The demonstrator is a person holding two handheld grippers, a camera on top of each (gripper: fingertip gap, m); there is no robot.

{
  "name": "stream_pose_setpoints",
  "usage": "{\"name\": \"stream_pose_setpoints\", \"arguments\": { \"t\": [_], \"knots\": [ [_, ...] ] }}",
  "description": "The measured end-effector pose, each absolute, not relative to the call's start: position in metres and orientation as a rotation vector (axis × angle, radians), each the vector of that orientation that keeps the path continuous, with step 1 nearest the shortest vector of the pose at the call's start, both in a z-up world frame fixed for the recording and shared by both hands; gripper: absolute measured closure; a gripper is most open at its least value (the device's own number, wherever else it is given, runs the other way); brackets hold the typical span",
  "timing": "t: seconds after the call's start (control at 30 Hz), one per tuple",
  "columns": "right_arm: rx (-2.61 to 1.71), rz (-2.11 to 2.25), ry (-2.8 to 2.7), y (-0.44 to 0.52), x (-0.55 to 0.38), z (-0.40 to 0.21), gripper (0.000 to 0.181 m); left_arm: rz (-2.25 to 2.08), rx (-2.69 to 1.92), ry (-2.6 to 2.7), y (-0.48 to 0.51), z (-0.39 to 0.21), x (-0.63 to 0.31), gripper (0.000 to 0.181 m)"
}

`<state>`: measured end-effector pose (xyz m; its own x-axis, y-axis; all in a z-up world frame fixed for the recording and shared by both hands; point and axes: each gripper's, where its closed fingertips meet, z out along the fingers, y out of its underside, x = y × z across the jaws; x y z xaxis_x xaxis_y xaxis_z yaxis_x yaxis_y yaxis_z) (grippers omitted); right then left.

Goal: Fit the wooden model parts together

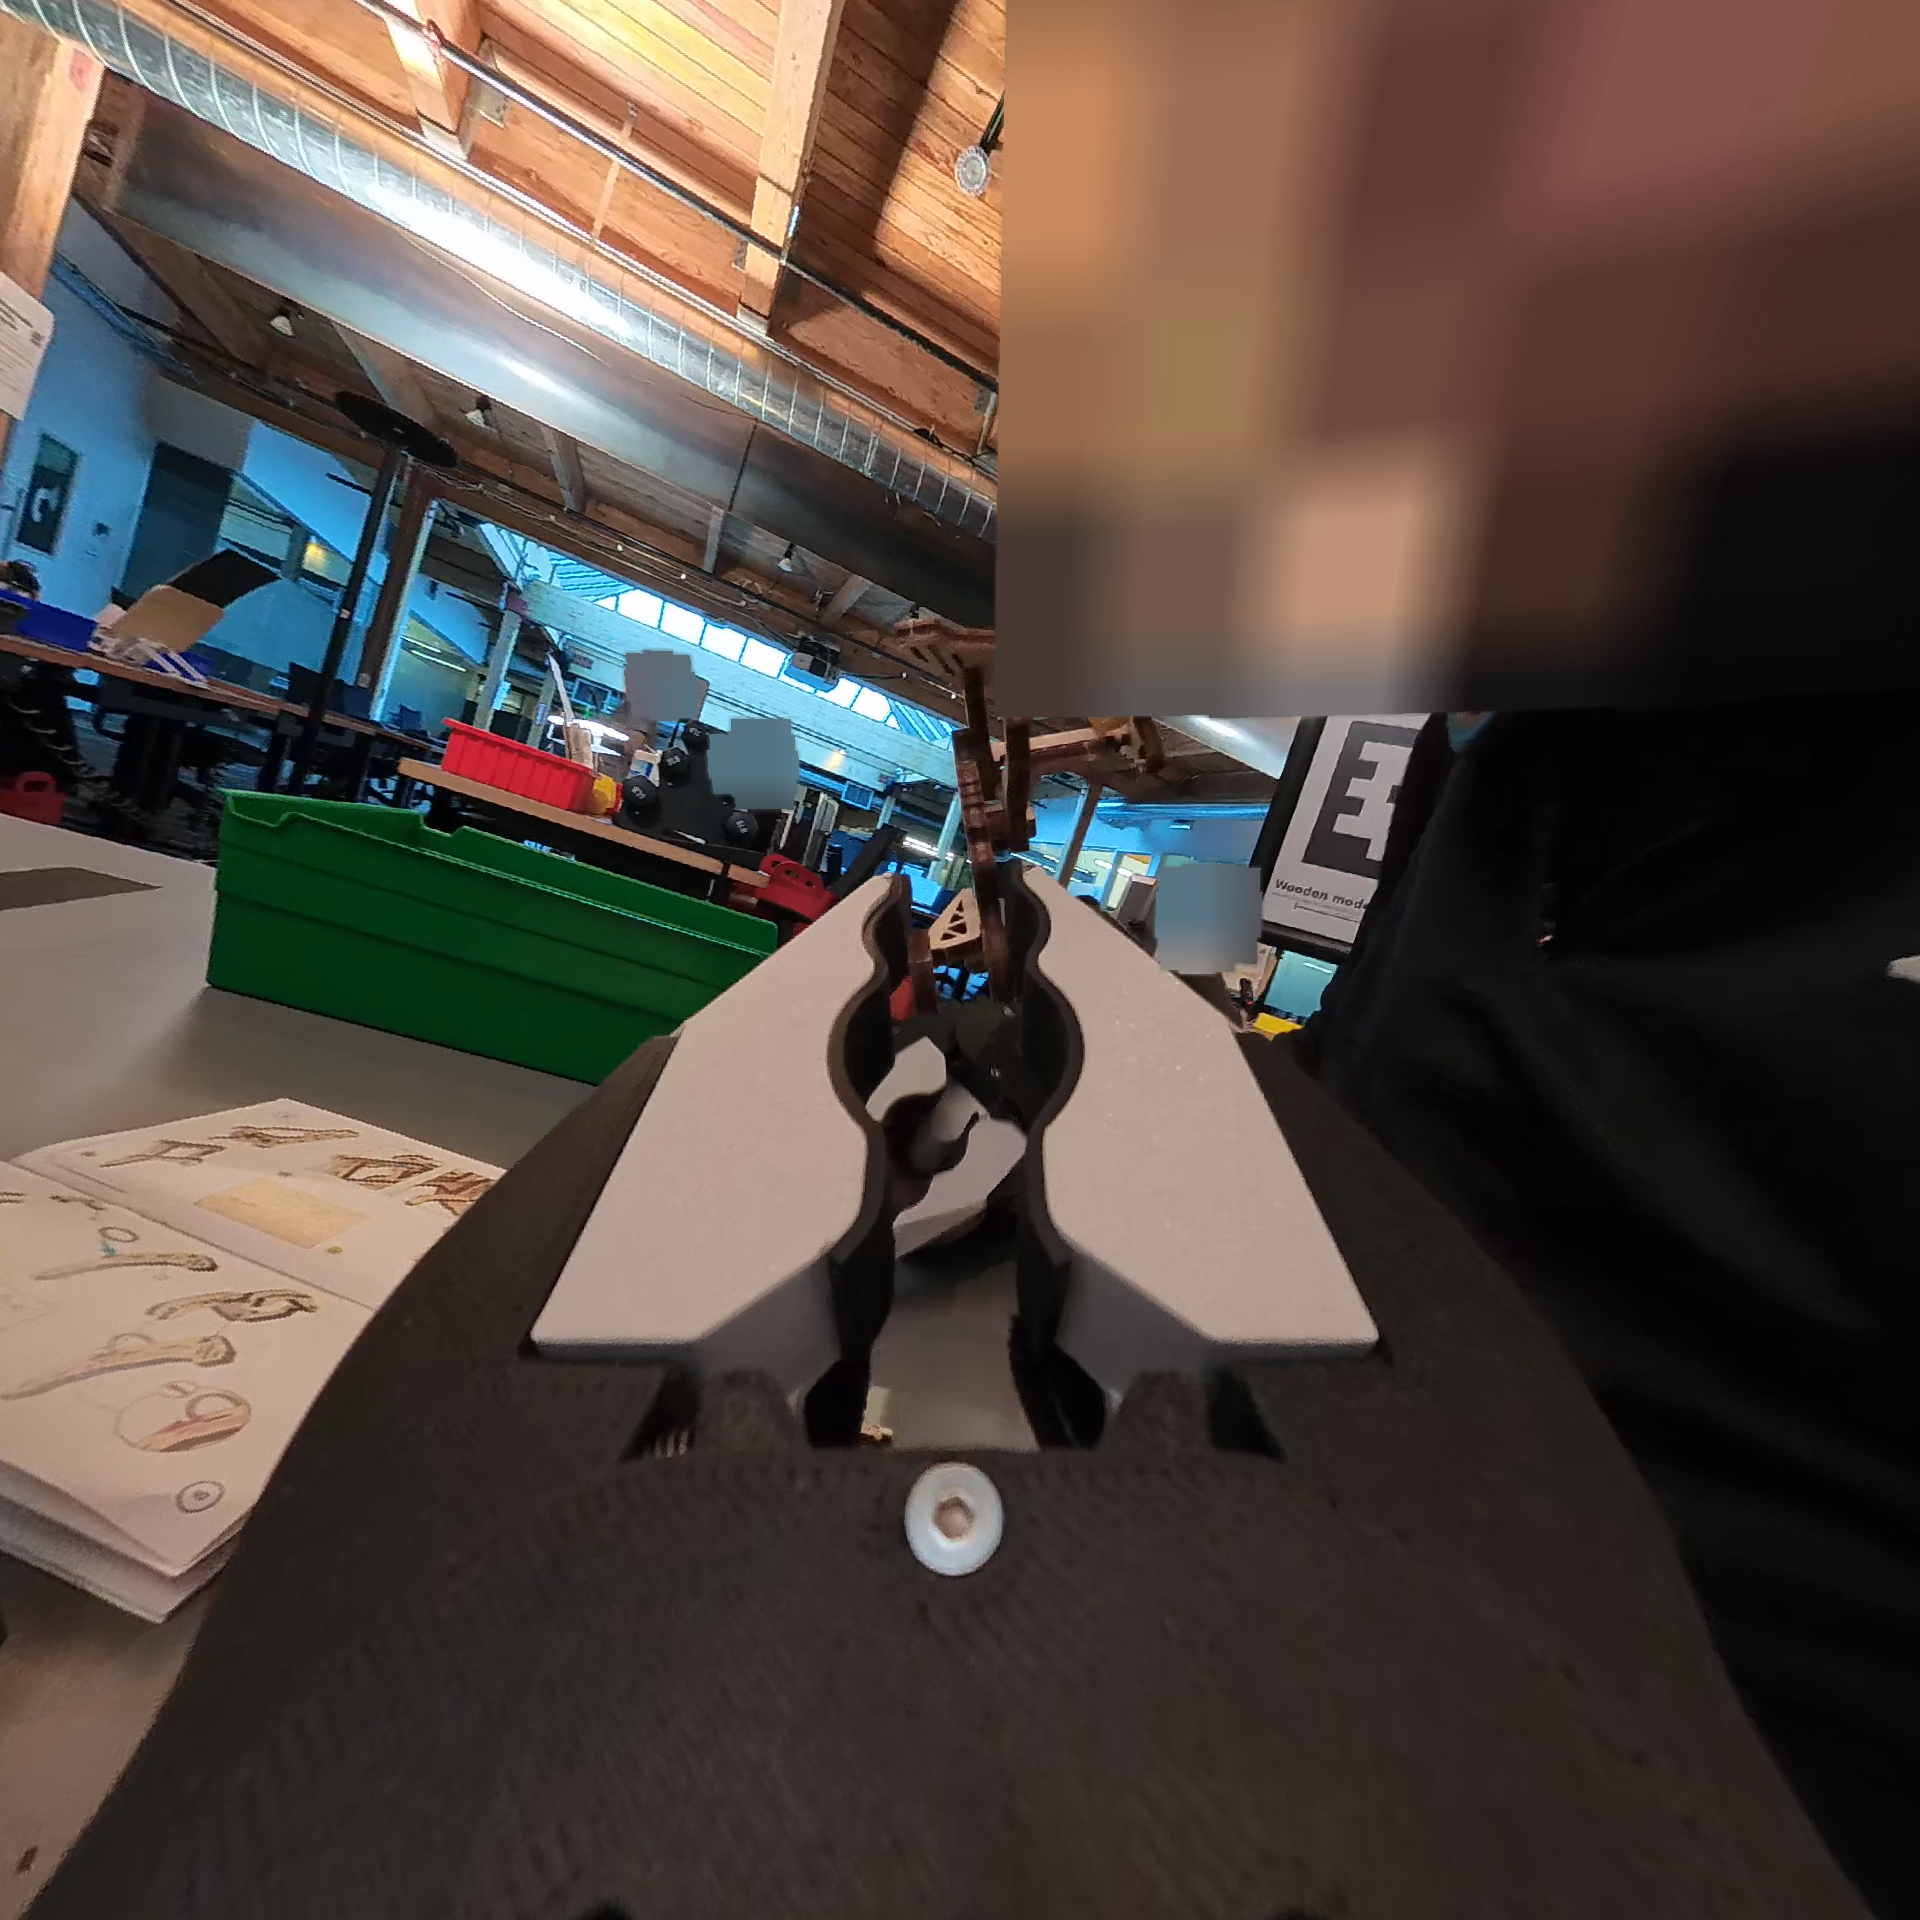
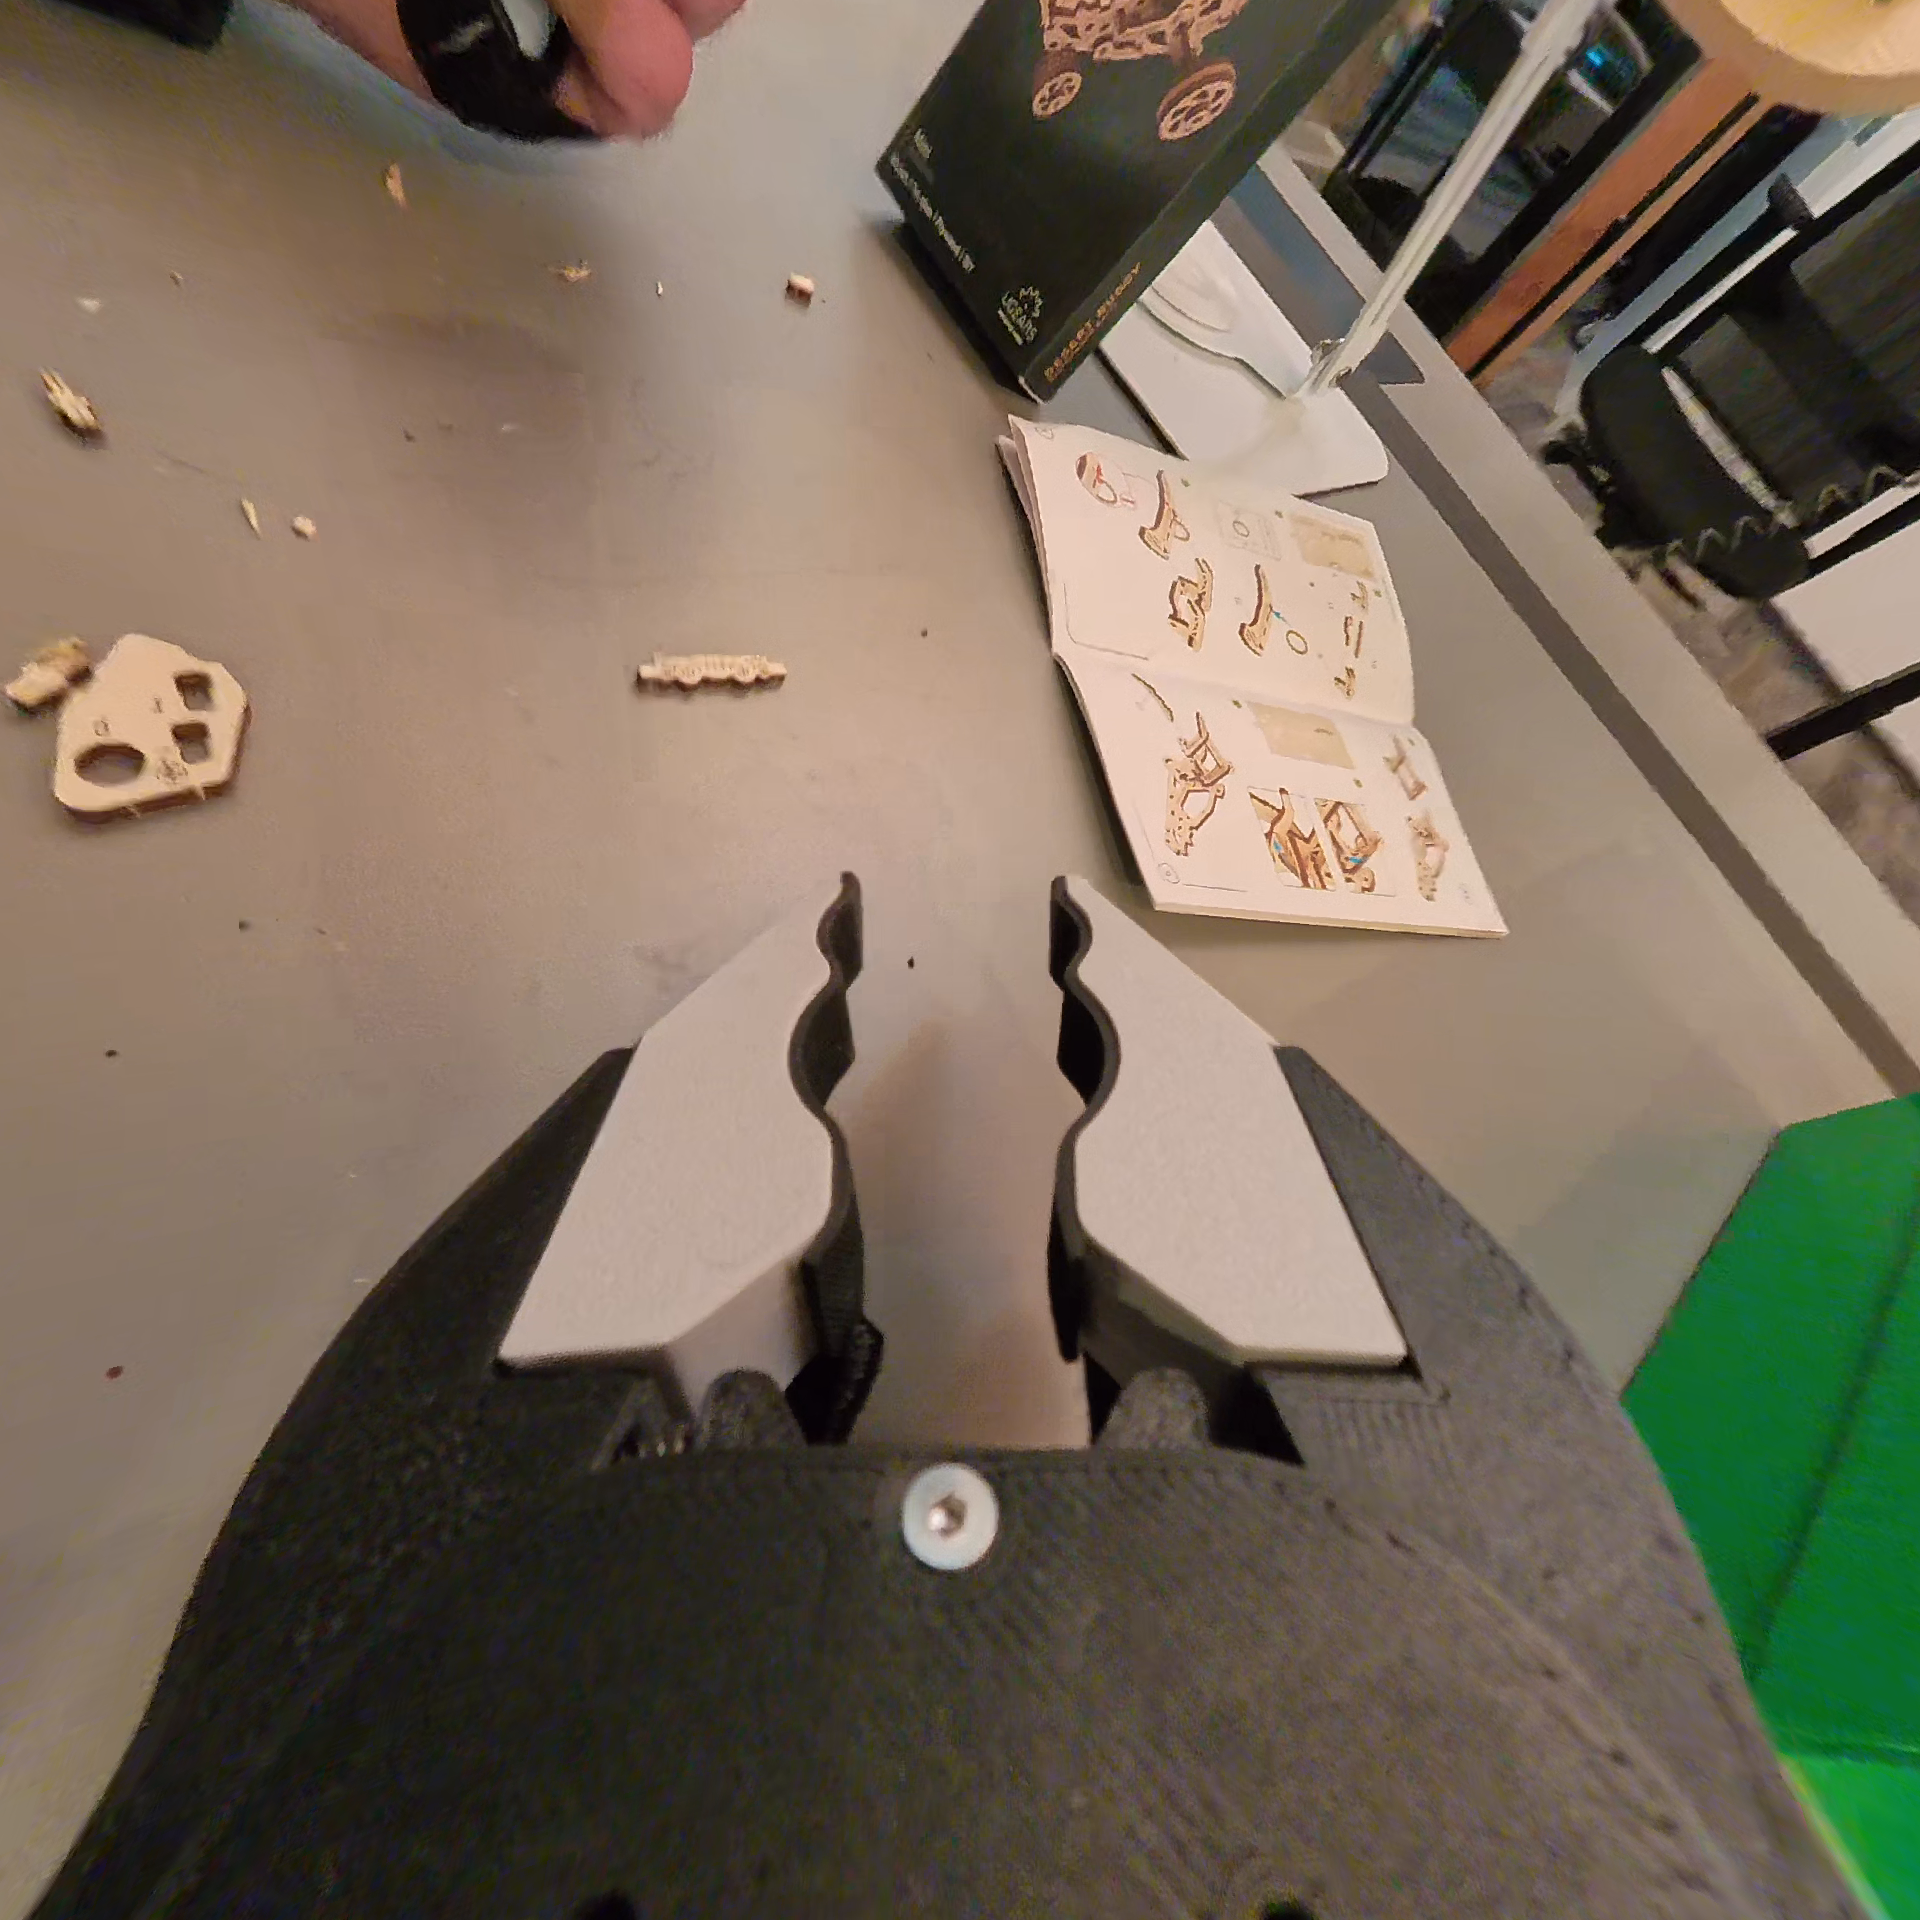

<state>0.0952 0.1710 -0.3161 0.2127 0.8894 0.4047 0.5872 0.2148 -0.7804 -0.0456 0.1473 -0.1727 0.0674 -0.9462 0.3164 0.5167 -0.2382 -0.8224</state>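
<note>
My left gripper [image 1: 961, 885] is shut on a wooden model part [image 1: 985, 774], a thin dark-edged assembly seen edge-on that rises above the fingertips, held up off the table. My right gripper [image 2: 954, 904] is open and empty, low over the grey table [image 2: 520, 987]. In the right wrist view a flat wooden plate with cut-out holes [image 2: 145, 732] lies far left, with a small wooden piece [image 2: 47, 670] beside it. A narrow toothed wooden strip [image 2: 710, 671] lies ahead of the right gripper, slightly left.
An open instruction booklet [image 2: 1247, 675] lies to the right; it also shows in the left wrist view [image 1: 156, 1299]. The dark kit box [image 2: 1081, 177] and a white lamp base [image 2: 1257, 426] stand behind it. A green bin [image 2: 1787, 1455] [image 1: 468, 935] is close. Wood scraps [image 2: 71, 403] litter the table. A hand [image 2: 613, 62] is at the top. One gripper's finger ends stand about 20 cm off the other's.
</note>
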Motion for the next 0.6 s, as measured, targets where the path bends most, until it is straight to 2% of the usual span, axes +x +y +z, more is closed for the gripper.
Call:
{"name": "stream_pose_setpoints", "arguments": {
  "t": [0.13,0.2,0.3,0.47,0.6],
  "knots": [
    [-1.477,0.737,-1.266,0.174,0.093,-0.269,0.145,-1.444,-1.103,0.585,0.148,-0.176,-0.043,0.166],
    [-1.438,0.925,-1.204,0.163,0.08,-0.233,0.135,-1.435,-1.103,0.593,0.146,-0.176,-0.042,0.166],
    [-1.365,1.118,-1.196,0.145,0.055,-0.192,0.133,-1.422,-1.104,0.633,0.142,-0.175,-0.035,0.165],
    [-1.367,1.263,-1.178,0.138,0.027,-0.167,0.141,-1.401,-1.087,0.673,0.134,-0.172,-0.03,0.166],
    [-1.4,1.265,-1.254,0.132,0.008,-0.174,0.15,-1.398,-1.075,0.686,0.131,-0.17,-0.029,0.165]
  ]
}}
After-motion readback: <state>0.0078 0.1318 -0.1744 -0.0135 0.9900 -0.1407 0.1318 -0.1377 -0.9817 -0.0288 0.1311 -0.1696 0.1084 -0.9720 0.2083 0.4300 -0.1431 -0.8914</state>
